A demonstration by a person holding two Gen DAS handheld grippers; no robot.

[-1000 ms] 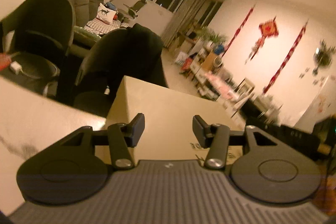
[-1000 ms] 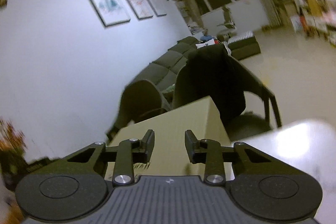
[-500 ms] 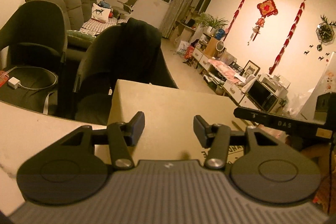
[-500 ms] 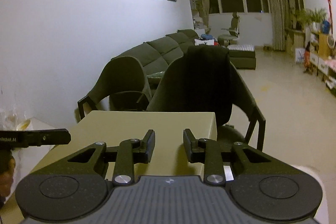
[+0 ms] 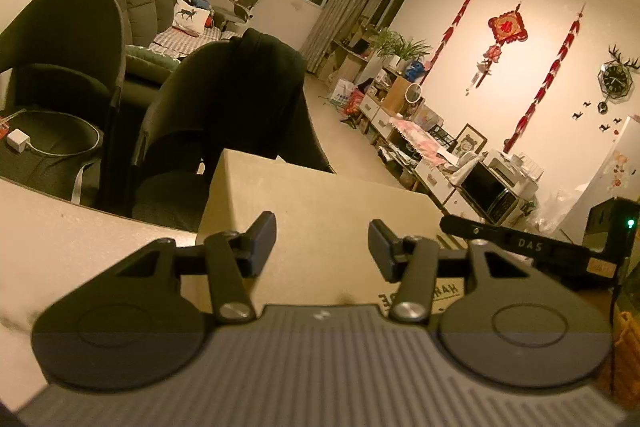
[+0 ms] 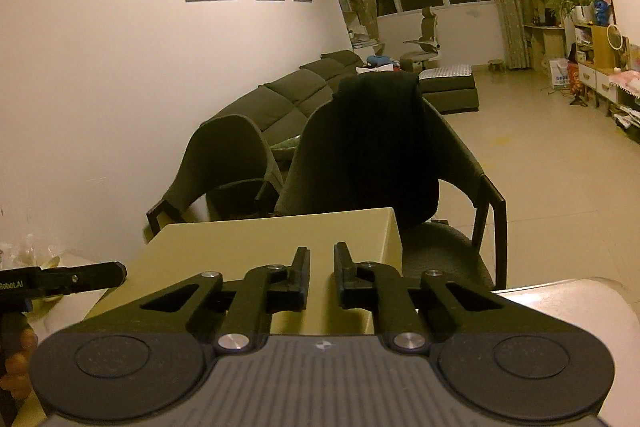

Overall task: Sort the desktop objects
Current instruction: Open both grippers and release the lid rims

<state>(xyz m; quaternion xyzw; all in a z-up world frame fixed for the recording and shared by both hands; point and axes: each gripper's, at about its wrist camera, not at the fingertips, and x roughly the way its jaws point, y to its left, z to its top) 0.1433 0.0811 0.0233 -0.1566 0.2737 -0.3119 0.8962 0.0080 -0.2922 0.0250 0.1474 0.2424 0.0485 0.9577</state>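
Item: closed tan cardboard box (image 5: pixel 320 227), rectangular, plain top, dark printed lettering on one near corner. Stands on the pale, faintly veined tabletop (image 5: pixel 60 239), close to its far edge; both cameras look across the box top.

Left gripper (image 5: pixel 322 241), black, two-fingered: jaws partly apart, a clear gap between the pads, nothing in it. Held above the near part of the box top; whether the fingertips touch the cardboard cannot be told from this angle.

Right gripper (image 6: pixel 322 277), black, two-fingered: jaws have just been closing and now stand drawn in with only a narrow slit between the pads, nothing gripped. Poised over the near edge of the box, toward its right-hand corner.

Each gripper's finger shows at the margin of the other's view, reaching in over the box from the side. A hand (image 6: pixel 14 355) holding the left tool is partly seen at the right camera's lower left edge.

Beyond the table: two dark green upholstered armchairs (image 6: pixel 372 155), the nearer draped with a black garment (image 6: pixel 380 131); a dark green sectional sofa (image 6: pixel 288 99) along the wall.
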